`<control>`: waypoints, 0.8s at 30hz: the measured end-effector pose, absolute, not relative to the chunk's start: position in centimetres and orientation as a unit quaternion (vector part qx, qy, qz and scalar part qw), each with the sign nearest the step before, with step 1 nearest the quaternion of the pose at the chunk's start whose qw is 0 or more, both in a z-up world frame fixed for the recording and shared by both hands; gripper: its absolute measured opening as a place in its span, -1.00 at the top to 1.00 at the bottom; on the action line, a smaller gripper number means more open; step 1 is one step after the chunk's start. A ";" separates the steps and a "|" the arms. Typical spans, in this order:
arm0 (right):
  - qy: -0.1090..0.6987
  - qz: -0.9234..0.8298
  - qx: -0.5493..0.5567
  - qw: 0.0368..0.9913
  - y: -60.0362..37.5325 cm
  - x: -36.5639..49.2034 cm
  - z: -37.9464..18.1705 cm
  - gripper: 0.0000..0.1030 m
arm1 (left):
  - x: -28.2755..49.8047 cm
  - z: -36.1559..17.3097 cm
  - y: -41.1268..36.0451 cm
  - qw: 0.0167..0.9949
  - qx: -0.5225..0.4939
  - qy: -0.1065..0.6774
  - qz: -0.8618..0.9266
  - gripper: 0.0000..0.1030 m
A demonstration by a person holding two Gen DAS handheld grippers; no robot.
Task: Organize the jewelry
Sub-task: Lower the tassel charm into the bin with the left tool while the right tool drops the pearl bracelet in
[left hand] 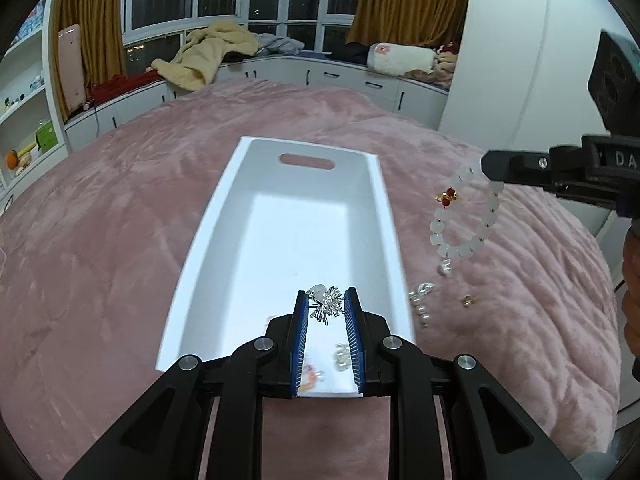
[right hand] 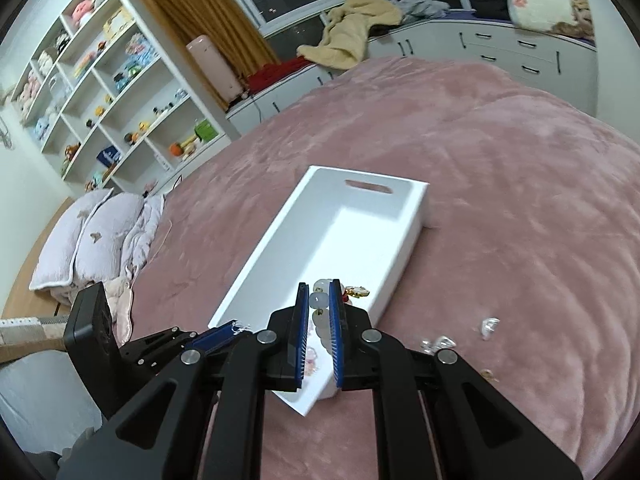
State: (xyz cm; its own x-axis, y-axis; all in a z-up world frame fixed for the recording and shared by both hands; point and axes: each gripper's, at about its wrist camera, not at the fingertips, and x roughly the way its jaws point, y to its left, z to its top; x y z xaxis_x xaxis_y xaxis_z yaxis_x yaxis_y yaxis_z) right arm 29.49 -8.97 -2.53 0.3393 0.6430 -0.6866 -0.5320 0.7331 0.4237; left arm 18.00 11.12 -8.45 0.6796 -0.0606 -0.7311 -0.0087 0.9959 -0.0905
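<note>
Clamped in the left gripper point(left hand: 326, 306), a silver brooch point(left hand: 327, 304) hangs over the white tray point(left hand: 200, 276); right gripper point(right hand: 319, 304) pinches a bead bracelet point(left hand: 466, 216) (earrings point(left hand: 420, 300) lie beside, on the blanket point(left hand: 120, 220)).

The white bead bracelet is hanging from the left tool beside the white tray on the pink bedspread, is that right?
Not quite. The white bead bracelet hangs from the right tool, not the left, as the left wrist view shows. The left tool holds a silver sparkly piece. The rest stands: it hangs beside the white tray over the pink bedspread.
</note>
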 end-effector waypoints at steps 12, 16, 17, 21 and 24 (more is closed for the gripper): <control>0.468 0.393 0.043 0.791 -2.9 29.3 -5.3 0.79 | 18.7 -11.4 13.4 0.904 -0.050 0.425 0.005 0.55; 0.481 0.391 0.033 0.784 -1.7 29.4 -6.8 0.79 | 18.9 -12.5 13.5 0.899 -0.052 0.434 0.006 0.55; 0.486 0.390 0.032 0.782 -1.5 29.5 -7.3 0.79 | 19.0 -12.6 13.5 0.898 -0.052 0.436 0.007 0.54; 0.508 0.386 0.022 0.770 -0.5 30.1 -9.3 0.79 | 19.0 -13.3 13.9 0.896 -0.062 0.439 0.005 0.54; 0.521 0.385 0.013 0.761 0.2 30.4 -10.5 0.79 | 18.8 -13.5 14.2 0.895 -0.071 0.441 0.006 0.54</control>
State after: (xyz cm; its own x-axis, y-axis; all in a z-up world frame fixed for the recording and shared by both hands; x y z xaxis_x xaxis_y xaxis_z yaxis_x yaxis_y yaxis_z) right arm 30.37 0.21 -10.54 0.1594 0.6003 -0.7837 -0.5727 0.7028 0.4219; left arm 18.75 14.22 -13.54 0.6116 -0.0521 -0.7894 -0.0732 0.9898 -0.1221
